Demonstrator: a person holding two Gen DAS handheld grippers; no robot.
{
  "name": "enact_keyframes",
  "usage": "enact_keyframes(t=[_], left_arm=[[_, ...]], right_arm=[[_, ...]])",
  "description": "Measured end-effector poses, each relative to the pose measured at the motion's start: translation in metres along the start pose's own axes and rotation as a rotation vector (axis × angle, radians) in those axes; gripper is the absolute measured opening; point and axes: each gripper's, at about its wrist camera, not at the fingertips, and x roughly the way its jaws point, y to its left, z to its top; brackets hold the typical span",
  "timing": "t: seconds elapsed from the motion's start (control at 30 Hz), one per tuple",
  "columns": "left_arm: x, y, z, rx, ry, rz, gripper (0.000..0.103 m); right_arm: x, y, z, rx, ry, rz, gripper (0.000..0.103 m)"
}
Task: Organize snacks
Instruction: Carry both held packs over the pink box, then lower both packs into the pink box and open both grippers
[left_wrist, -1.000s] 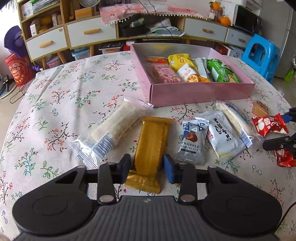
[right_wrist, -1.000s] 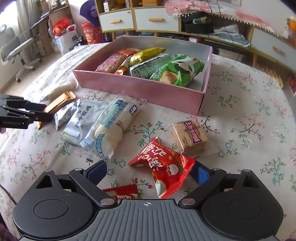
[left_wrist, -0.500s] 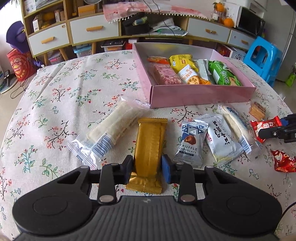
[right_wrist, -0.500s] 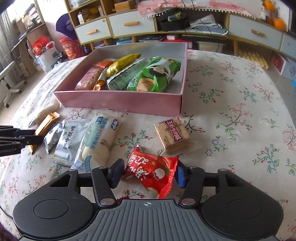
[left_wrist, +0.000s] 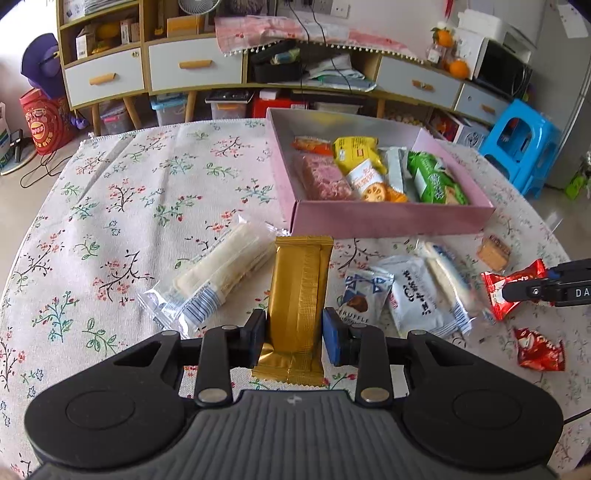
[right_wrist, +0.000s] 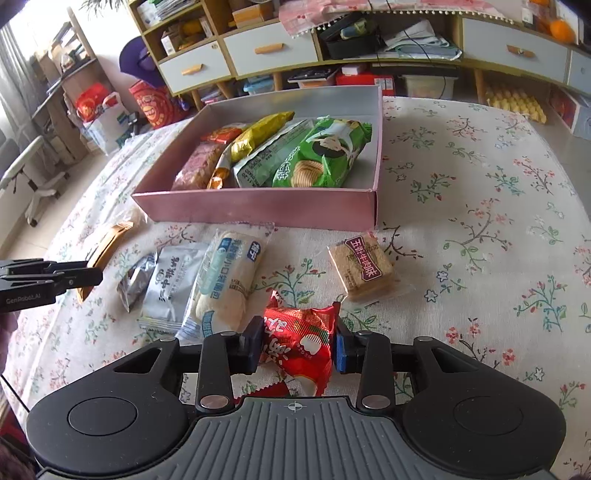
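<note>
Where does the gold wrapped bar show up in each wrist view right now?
Left wrist: gold bar bottom centre, clamped by the left gripper.
Right wrist: gold bar far left at mid-height, behind the left gripper, mostly hidden.
Shared landmark: the pink box, just beyond the bar's far end in both.

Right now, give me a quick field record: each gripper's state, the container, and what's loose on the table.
left gripper: shut on gold bar
right gripper: shut on red packet
pink box: open, holds several snacks
loose on tablecloth: white wafer pack, truffle chocolate, grey pouch, rice cracker pack, brown biscuit, second red packet
</note>
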Motion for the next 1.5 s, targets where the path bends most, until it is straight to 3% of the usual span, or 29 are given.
enact_keyframes(t=[0.23, 0.43, 0.67, 0.93, 1.2, 1.4, 1.5], left_arm=[[-0.008, 0.0, 0.012, -0.048, -0.041, -0.007, 0.03], [-0.018, -0.001, 0.035, -0.09, -0.126, -0.02, 0.03], [0.002, -0.006, 0.058, -0.165, -0.18, -0.08, 0.03], [0.048, -0.019, 0.076, -0.165, -0.17, -0.056, 0.03], [0.065, -0.022, 0.078, -0.247, -0.14, -0.191, 0.03], [0.073, -0.026, 0.074, -0.244, -0.113, -0.168, 0.029], [0.071, -0.028, 0.076, -0.201, -0.116, -0.119, 0.029]], right_arm=[[-0.017, -0.007, 0.018, 0.097, -0.073, 0.064, 0.036], [-0.025, -0.003, 0.044, 0.17, -0.161, 0.118, 0.036], [-0.007, 0.007, 0.075, 0.224, -0.218, 0.125, 0.036], [0.032, 0.011, 0.091, 0.355, -0.201, 0.14, 0.036], [0.064, 0.0, 0.09, 0.487, -0.153, 0.166, 0.036], [0.072, 0.009, 0.087, 0.482, -0.143, 0.129, 0.036], [0.071, 0.008, 0.087, 0.468, -0.143, 0.099, 0.036]])
